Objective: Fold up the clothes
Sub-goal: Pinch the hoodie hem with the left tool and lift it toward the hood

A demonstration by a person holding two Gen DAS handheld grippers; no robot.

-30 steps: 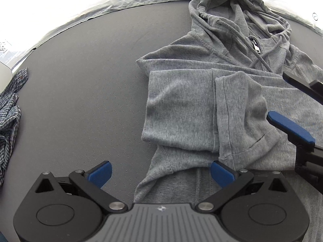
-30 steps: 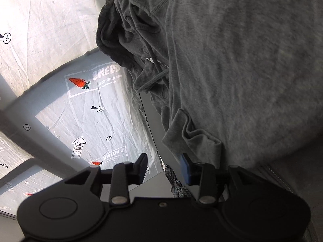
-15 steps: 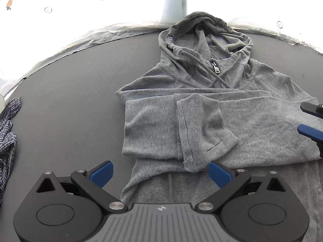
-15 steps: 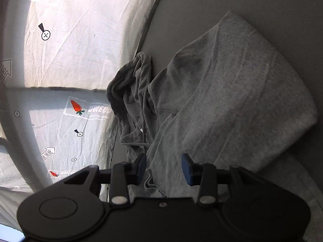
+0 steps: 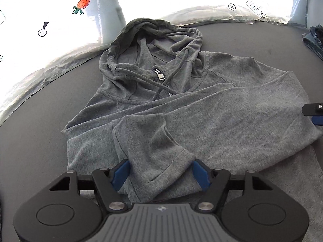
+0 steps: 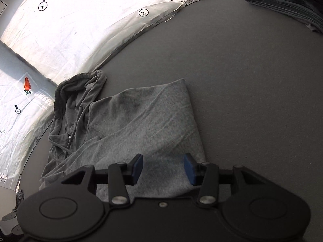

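A grey zip hoodie (image 5: 201,109) lies face up on the dark grey table (image 5: 40,141), hood at the far end, both sleeves folded across the chest. My left gripper (image 5: 160,173) hangs over the near sleeve's cuff (image 5: 161,161). Its jaws are closing with the cuff between the blue pads (image 5: 121,173), which do not clearly press on it. My right gripper (image 6: 164,169) hovers above the hoodie's (image 6: 145,125) right-hand side. Its jaws are opening, the fabric lies flat beneath them and nothing is gripped. Its tip (image 5: 315,113) shows at the right edge of the left wrist view.
Folded denim (image 6: 282,2) lies at the table's far right corner. A white sheet printed with carrots and markers (image 5: 84,0) hangs behind the table's far edge. Bare dark tabletop (image 6: 252,80) stretches to the right of the hoodie.
The left gripper moved in over the sleeve cuff and its jaws narrowed around it. The right gripper rolled, rose away from the sleeve and now sits over the hoodie's right side, jaws slightly wider.
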